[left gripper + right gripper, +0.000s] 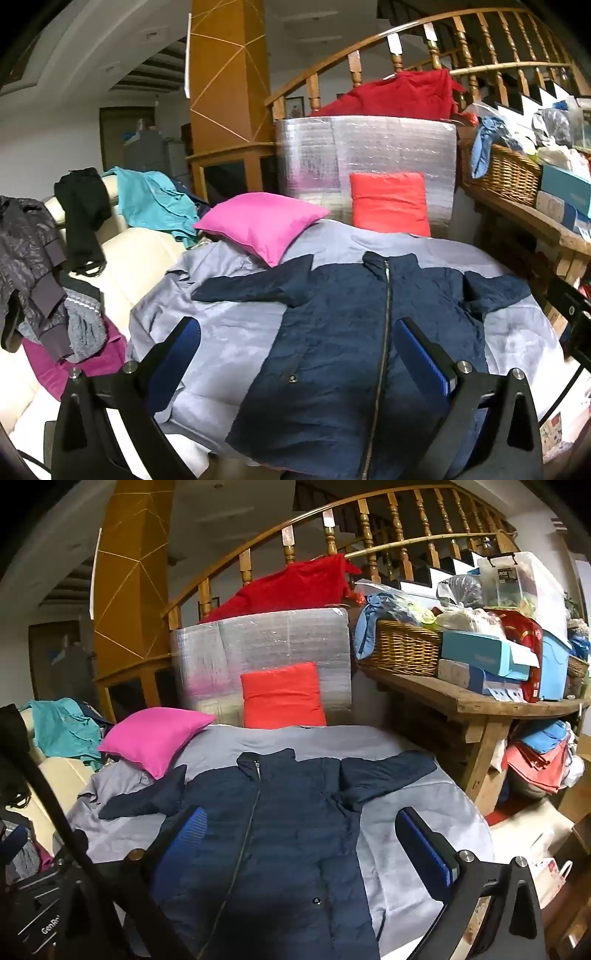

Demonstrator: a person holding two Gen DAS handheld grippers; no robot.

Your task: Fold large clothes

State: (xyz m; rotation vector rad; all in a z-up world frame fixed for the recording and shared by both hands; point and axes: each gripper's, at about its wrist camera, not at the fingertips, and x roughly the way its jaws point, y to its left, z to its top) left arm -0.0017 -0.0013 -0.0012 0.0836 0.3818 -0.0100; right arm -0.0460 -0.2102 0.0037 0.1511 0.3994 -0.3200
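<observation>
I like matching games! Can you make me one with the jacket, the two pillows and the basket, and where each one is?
Things:
1. navy jacket
2. pink pillow
3. orange-red pillow
4. wicker basket

Places:
A. on the wooden bench at the right
B. propped upright against the silver wrapped panel
C. spread flat on the grey sheet, zipper up
D. lying at the sheet's far left corner

Pairs: 1-C, 2-D, 3-B, 4-A
</observation>
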